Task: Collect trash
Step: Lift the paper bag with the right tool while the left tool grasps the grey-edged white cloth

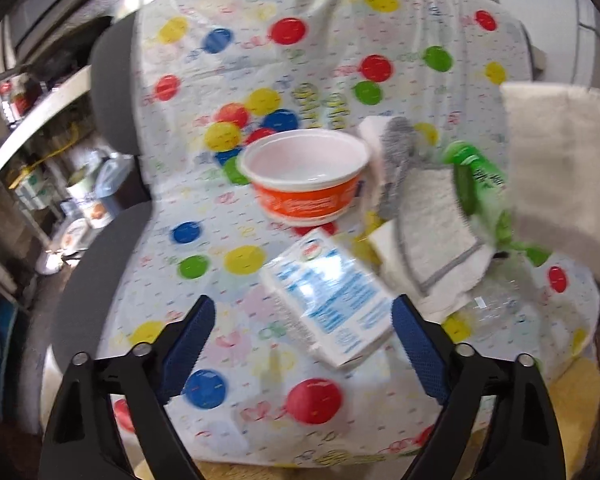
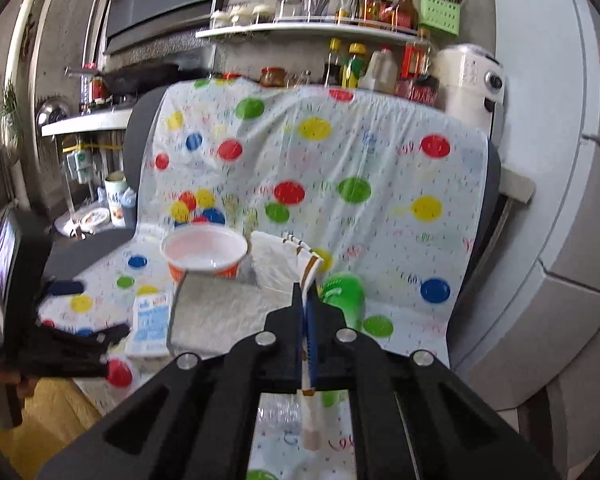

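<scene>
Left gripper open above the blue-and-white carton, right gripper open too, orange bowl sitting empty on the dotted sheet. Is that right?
Not quite. The right gripper is shut, pinching a white bag's edge, as the right wrist view shows. The rest holds: the left gripper is open over the carton, and the orange bowl sits empty on the dotted sheet.

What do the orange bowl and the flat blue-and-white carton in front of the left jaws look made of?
Orange bowl: probably foam or thin plastic, a disposable noodle cup; matte white inside, thick rolled rim, printed orange wall. Blue-and-white carton: likely coated paperboard; flattened, creased edges, glossy glare over the blue print.
</scene>
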`<state>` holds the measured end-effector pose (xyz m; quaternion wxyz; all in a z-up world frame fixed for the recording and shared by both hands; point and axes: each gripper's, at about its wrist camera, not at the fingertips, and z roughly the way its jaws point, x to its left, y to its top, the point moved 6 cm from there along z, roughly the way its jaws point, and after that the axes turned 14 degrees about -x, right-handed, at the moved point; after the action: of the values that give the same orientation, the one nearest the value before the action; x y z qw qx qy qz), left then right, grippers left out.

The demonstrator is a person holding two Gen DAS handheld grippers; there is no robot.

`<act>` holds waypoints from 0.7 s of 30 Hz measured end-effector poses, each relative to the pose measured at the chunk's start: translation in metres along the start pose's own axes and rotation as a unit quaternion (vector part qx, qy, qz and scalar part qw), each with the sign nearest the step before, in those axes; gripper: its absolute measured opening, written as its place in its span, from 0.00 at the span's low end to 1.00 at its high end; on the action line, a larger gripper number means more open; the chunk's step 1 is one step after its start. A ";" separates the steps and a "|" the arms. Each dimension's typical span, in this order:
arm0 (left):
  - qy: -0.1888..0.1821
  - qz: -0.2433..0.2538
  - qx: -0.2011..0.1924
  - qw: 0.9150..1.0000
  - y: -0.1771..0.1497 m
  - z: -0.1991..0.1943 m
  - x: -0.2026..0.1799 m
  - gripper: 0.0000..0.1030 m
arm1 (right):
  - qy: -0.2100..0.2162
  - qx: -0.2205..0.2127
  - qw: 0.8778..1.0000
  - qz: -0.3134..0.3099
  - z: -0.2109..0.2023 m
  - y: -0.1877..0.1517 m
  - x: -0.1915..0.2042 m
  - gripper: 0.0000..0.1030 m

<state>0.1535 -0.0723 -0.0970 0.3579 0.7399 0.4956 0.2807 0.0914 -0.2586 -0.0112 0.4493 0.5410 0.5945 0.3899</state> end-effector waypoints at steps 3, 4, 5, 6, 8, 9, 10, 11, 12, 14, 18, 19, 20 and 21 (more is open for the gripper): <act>-0.049 -0.009 0.007 0.999 0.016 0.018 -0.019 0.64 | 0.000 0.013 1.000 0.009 0.002 -0.014 -0.005 0.02; -0.060 -0.011 0.010 0.998 0.021 0.024 -0.025 0.63 | 0.001 0.016 1.000 0.014 0.003 -0.017 -0.007 0.02; -0.069 -0.013 0.010 0.997 0.024 0.029 -0.030 0.62 | 0.003 0.020 1.000 0.017 0.007 -0.020 -0.009 0.02; -0.082 -0.015 0.012 0.996 0.029 0.036 -0.037 0.61 | 0.002 0.022 1.000 0.017 0.008 -0.023 -0.010 0.02; -0.097 -0.009 0.014 0.995 0.035 0.047 -0.051 0.60 | 0.000 0.028 0.999 0.018 0.014 -0.029 -0.015 0.02; -0.096 -0.003 0.015 0.995 0.036 0.052 -0.055 0.59 | 0.001 0.030 0.999 0.020 0.017 -0.031 -0.018 0.02; -0.092 0.005 0.017 0.996 0.038 0.059 -0.060 0.58 | 0.000 0.033 0.999 0.024 0.021 -0.033 -0.024 0.02; -0.083 0.012 0.021 0.996 0.039 0.066 -0.062 0.57 | 0.000 0.034 0.999 0.027 0.024 -0.035 -0.028 0.02; -0.076 0.014 0.025 0.997 0.039 0.070 -0.063 0.57 | -0.001 0.037 0.999 0.033 0.027 -0.037 -0.035 0.02; -0.073 0.015 0.029 0.997 0.038 0.074 -0.064 0.57 | 0.003 0.041 0.998 0.049 0.032 -0.040 -0.047 0.02; -0.077 0.014 0.030 0.996 0.035 0.074 -0.061 0.57 | 0.000 0.035 0.998 0.056 0.029 -0.037 -0.058 0.02; -0.079 0.012 0.029 0.996 0.035 0.073 -0.058 0.57 | -0.003 0.030 0.998 0.055 0.027 -0.035 -0.060 0.02; -0.079 0.009 0.030 0.996 0.035 0.074 -0.054 0.57 | -0.006 0.026 0.998 0.054 0.026 -0.034 -0.062 0.02; -0.078 0.007 0.031 0.996 0.035 0.077 -0.050 0.57 | -0.007 0.024 0.998 0.055 0.026 -0.033 -0.063 0.02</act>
<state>0.2138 -0.1473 -0.1174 0.3708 0.7733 0.4697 0.2094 0.1072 -0.3252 -0.0431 0.4182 0.5866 0.5696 0.3958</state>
